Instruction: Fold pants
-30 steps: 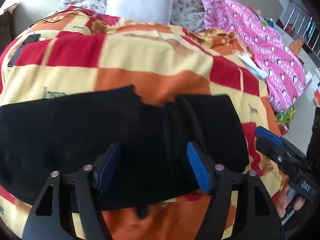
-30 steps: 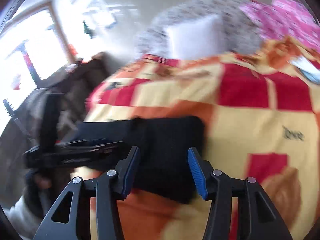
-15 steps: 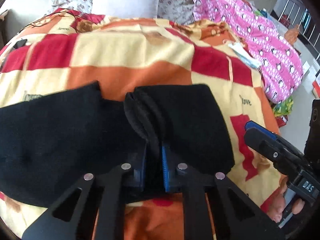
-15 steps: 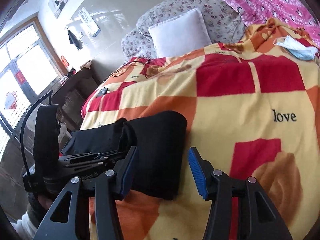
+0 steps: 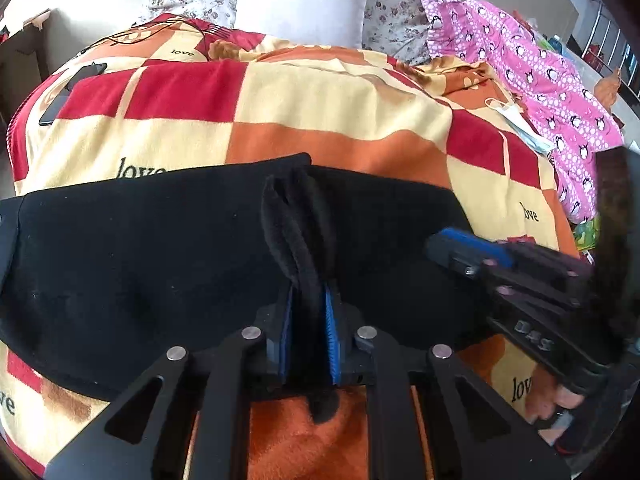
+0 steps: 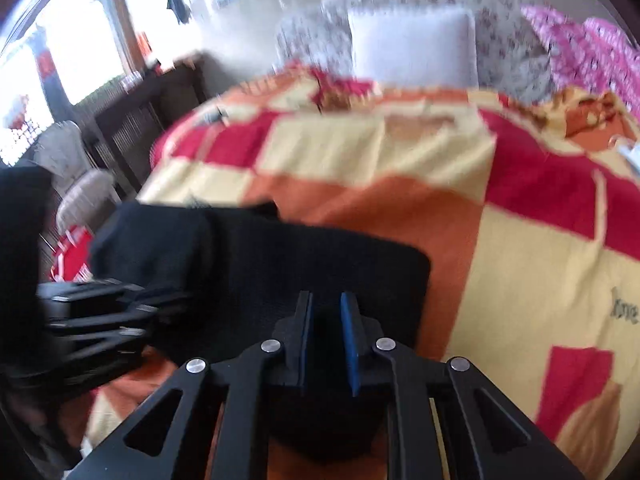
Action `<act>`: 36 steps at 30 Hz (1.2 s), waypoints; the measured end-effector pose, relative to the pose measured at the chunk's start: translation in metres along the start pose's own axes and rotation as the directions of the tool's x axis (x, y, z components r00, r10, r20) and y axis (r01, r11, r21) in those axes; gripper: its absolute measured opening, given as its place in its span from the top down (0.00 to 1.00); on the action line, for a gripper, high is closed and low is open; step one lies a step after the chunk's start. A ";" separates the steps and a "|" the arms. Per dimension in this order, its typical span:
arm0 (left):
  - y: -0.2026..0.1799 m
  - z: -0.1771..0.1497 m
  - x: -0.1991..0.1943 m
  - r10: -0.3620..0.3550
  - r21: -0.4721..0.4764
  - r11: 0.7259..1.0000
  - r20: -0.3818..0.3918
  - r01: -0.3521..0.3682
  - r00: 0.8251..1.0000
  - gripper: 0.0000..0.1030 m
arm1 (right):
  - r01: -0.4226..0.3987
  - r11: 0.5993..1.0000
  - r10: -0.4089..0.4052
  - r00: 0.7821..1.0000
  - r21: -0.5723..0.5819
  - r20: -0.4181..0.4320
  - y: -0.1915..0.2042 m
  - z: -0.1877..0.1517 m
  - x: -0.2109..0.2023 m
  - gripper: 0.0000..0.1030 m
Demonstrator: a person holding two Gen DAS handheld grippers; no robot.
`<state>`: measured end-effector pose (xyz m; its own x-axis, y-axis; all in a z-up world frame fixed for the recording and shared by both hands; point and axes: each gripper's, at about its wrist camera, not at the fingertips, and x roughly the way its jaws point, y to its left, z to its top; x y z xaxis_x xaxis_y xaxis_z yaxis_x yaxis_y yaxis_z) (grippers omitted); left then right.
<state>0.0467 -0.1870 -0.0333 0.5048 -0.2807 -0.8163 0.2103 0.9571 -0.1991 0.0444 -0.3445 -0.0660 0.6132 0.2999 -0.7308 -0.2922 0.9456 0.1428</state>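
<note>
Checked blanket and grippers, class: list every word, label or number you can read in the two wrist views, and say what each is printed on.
"love" – black script, repeated on the cream squares of the checked blanket, e.g. near the top and at the right edge.
"lov" – same word, cut off by the black pants.
"DAS" – partial raised lettering on the right gripper; rest unreadable.
Right wrist view: one blanket word, too blurred to read.

**Pants across the near edge of the bed**

The pants (image 5: pixel 160 264) are lying on the blanket (image 5: pixel 320 112) near its front edge. A pillow (image 5: pixel 300 4) is sitting behind, a phone (image 5: pixel 72 92) far left, a face mask (image 5: pixel 516 120) right.
</note>
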 end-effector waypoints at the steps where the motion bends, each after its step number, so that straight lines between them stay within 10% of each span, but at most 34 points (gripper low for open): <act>1: 0.001 0.000 -0.003 0.007 -0.002 1.000 0.003 -0.007 1.000 0.83 | -0.005 1.000 0.005 1.000 0.007 0.005 -0.001 0.000 0.001 0.86; 7: 0.003 0.007 -0.026 0.055 0.003 0.998 0.074 -0.056 0.996 0.76 | -0.022 1.000 0.022 0.999 0.001 0.038 0.005 -0.004 -0.031 0.59; 10: 0.001 0.010 -0.028 0.062 -0.010 0.998 0.097 -0.061 0.993 0.59 | -0.029 0.999 0.031 0.999 -0.033 0.034 0.016 -0.014 -0.042 0.59; 17: 0.008 0.010 0.008 0.139 -0.047 0.990 0.060 -0.136 0.988 0.55 | 0.003 0.996 -0.004 1.000 -0.089 -0.018 0.032 -0.040 -0.027 0.58; 36: 0.037 -0.008 -0.047 0.243 -0.092 0.969 0.196 -0.229 0.950 0.38 | -0.035 0.999 0.035 0.999 -0.038 0.002 0.045 0.001 -0.002 0.54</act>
<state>0.0245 -0.1377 -0.0068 0.6945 -0.0482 -0.7179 0.0111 0.9984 -0.0562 0.0310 -0.3020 -0.0573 0.6043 0.3333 -0.7237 -0.3412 0.9291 0.1430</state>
